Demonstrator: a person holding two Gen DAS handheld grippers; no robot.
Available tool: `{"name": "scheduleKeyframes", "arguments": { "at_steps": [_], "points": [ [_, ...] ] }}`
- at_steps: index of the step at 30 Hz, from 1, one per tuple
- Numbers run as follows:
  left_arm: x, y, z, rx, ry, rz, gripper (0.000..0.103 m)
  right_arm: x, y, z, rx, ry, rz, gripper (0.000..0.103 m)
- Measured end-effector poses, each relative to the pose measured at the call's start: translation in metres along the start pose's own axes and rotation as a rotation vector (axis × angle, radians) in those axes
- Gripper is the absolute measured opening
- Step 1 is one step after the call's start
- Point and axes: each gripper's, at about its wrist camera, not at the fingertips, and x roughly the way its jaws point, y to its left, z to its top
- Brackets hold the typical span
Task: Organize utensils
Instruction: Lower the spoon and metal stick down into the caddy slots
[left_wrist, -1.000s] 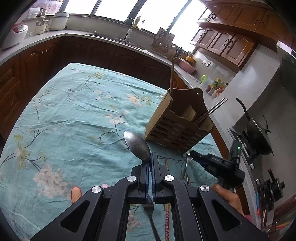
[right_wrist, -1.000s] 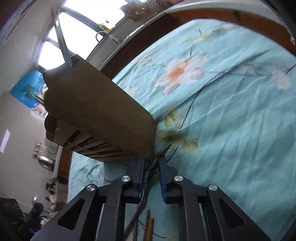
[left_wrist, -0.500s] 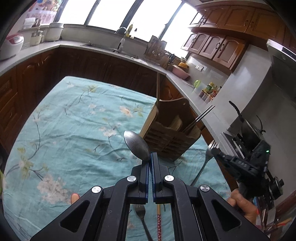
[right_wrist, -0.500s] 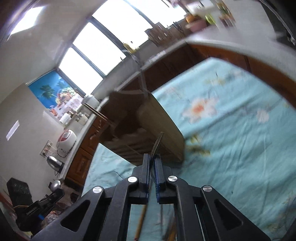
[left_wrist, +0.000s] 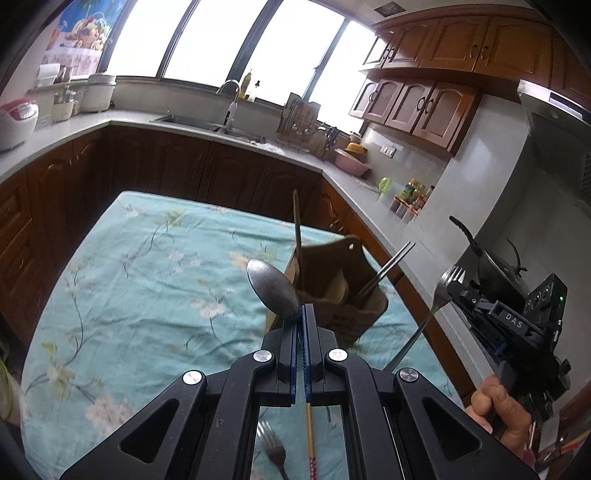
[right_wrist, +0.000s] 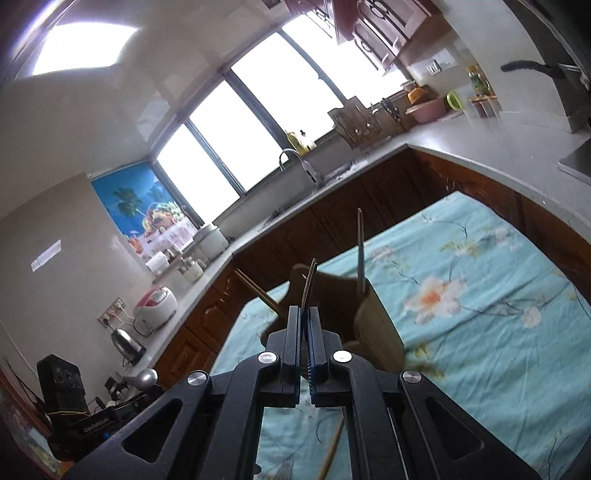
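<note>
My left gripper (left_wrist: 303, 314) is shut on a metal spoon (left_wrist: 273, 288), its bowl sticking up above the fingers. A wooden utensil holder (left_wrist: 332, 291) stands on the table just beyond, with chopsticks (left_wrist: 384, 271) and a wooden utensil (left_wrist: 297, 229) in it. My right gripper (left_wrist: 456, 291) is at the right in the left wrist view, shut on a metal fork (left_wrist: 432, 310) and held in the air beside the holder. In the right wrist view the right gripper (right_wrist: 304, 314) clamps the fork (right_wrist: 309, 284) edge-on, in front of the holder (right_wrist: 373, 325).
The table has a teal floral cloth (left_wrist: 147, 288). A second fork (left_wrist: 275, 450) and a chopstick (left_wrist: 310, 439) lie on it under my left gripper. Dark wood cabinets and a grey countertop (left_wrist: 184, 122) ring the table. A wok (left_wrist: 495, 273) sits at the right.
Both grippers have risen above the table. The right gripper closed on the fork from the cloth beside the holder and lifted it. The left gripper still holds the spoon.
</note>
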Motion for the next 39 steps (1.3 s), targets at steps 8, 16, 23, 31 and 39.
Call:
{"name": "scheduleKeyframes", "arguments": {
  "at_steps": [8,16,23,31,39],
  "points": [
    [0.010,-0.005,0.023,0.037,-0.050,-0.012,0.001,-0.001,0.009,0.018,0.004,-0.069,0.027,0.002],
    [0.030,-0.009,0.048,0.078,-0.119,-0.010,0.001,0.010,0.015,0.037,-0.013,-0.138,0.039,0.002],
    [0.060,-0.006,0.062,0.098,-0.154,0.001,0.001,0.021,0.016,0.054,-0.038,-0.189,0.031,0.002],
    [0.115,-0.014,0.064,0.141,-0.151,0.049,0.001,0.040,0.013,0.053,-0.078,-0.207,0.014,0.002],
    [0.170,-0.016,0.055,0.157,-0.095,0.086,0.001,0.063,-0.004,0.030,-0.081,-0.175,0.001,0.002]
  ]
}}
